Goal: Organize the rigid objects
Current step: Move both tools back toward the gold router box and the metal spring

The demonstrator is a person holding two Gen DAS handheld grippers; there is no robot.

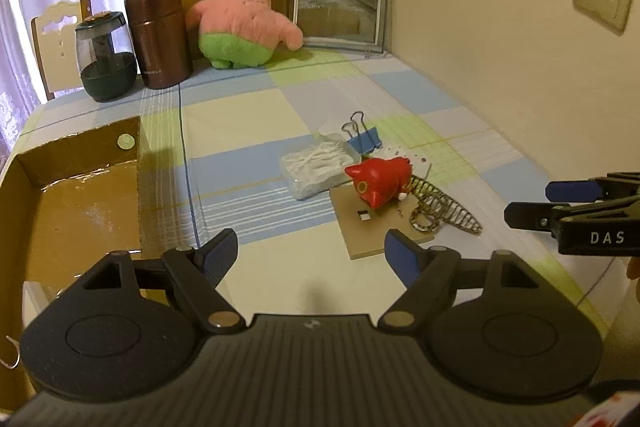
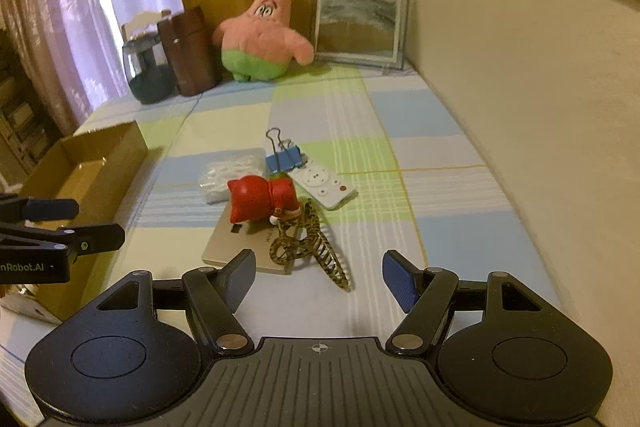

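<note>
Both grippers, left gripper [image 1: 312,255] and right gripper [image 2: 319,277], hover spread and empty (nothing picked yet); next likely grasps the gold hair claw [image 2: 310,245] for the cardboard box [image 2: 86,163].

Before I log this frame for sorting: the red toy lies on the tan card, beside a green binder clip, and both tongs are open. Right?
Not quite: the binder clip is blue, as the right wrist view shows. The rest holds: the red toy lies on the tan card, and the left tongs and right tongs are open.
</note>
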